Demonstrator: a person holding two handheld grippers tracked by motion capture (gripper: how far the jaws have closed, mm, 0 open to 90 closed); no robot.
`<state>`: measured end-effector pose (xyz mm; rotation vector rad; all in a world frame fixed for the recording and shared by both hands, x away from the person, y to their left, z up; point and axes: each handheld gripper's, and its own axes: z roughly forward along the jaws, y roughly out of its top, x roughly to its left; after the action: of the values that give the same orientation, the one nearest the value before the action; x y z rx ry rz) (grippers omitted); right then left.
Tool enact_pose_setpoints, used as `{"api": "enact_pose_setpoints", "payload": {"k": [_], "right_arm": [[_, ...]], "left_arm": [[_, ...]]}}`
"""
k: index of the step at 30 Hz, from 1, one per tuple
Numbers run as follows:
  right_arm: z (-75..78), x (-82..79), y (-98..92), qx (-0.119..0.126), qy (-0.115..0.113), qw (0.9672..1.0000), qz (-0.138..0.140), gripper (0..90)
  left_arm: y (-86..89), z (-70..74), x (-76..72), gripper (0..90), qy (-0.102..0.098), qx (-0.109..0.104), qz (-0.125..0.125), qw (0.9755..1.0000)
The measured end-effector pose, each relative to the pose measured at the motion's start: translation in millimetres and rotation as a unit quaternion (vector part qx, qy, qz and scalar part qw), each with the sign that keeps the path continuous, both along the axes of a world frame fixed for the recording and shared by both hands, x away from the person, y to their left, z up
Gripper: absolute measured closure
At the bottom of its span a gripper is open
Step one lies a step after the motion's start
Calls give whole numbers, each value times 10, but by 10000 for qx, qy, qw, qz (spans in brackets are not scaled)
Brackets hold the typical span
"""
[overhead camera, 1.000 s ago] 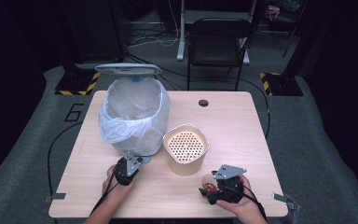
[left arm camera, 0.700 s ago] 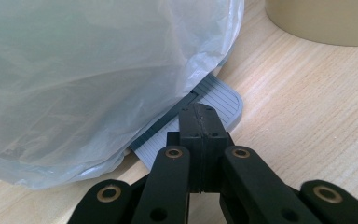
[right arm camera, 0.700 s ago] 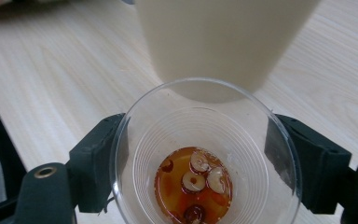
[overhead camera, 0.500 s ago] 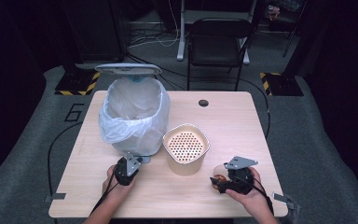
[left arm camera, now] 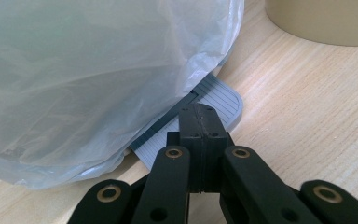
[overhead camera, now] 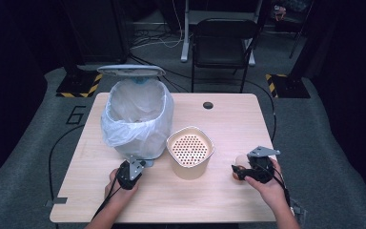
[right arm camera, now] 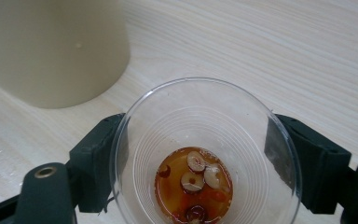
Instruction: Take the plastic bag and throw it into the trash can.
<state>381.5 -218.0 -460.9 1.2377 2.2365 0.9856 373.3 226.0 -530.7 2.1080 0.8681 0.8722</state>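
A clear plastic cup (right arm camera: 205,154) with amber liquid and fruit slices at its bottom is clamped between the fingers of the right gripper (overhead camera: 250,170), low over the table (overhead camera: 228,119) near its right edge, just right of the beige strainer pot (overhead camera: 189,151). Too hard a squeeze could buckle the thin wall — a tilt could spill the liquid. The left gripper (left arm camera: 199,135), fingers pressed together, rests on the pedal (left arm camera: 214,100) of the lined bin (overhead camera: 136,119); slipping off could drop the lid (overhead camera: 131,70)

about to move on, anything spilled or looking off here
No spill shows. The clear cup in the right gripper stands upright with amber liquid and fruit slices at the bottom. The one oddity: the bin's plastic liner billows over its grey pedal, where the left gripper presses, shut.
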Motion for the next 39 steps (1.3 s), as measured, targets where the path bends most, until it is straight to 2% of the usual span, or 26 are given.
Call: {"api": "enact_pose_setpoints", "payload": {"k": [7,10,18,21,24,29,33,35,39], "right_arm": [[-2,60,-59,84,54,9999,-105,205],[9,61,-57,32,75,9999,-94,199],[112,72,-90,87,-75,9999,-89,162],[195,79,-51,109,-198,9997,-71,177],[299,91,44,143,-304,9994,31,246],[443,158,274,303,-384,9982,349,436],[538,231,468,413,-537,9966,460,471],[576,268,568,492,-498,9960,561,466],[610,316,764,411,-450,9950,788,457]], "left_arm": [[-2,-1,0,900,-6,-1,3,10000],[-4,-2,-2,900,-13,4,-4,10000],[-1,0,-1,900,1,6,-3,10000],[-2,0,-1,900,-11,9,-8,10000],[-3,-1,-2,900,-12,9,-7,10000],[-2,0,-1,900,-22,21,0,10000],[-3,-1,-2,900,-18,27,-7,10000],[-2,-1,-2,900,-12,14,-8,10000],[-3,-1,-2,900,-13,13,-9,10000]]}}
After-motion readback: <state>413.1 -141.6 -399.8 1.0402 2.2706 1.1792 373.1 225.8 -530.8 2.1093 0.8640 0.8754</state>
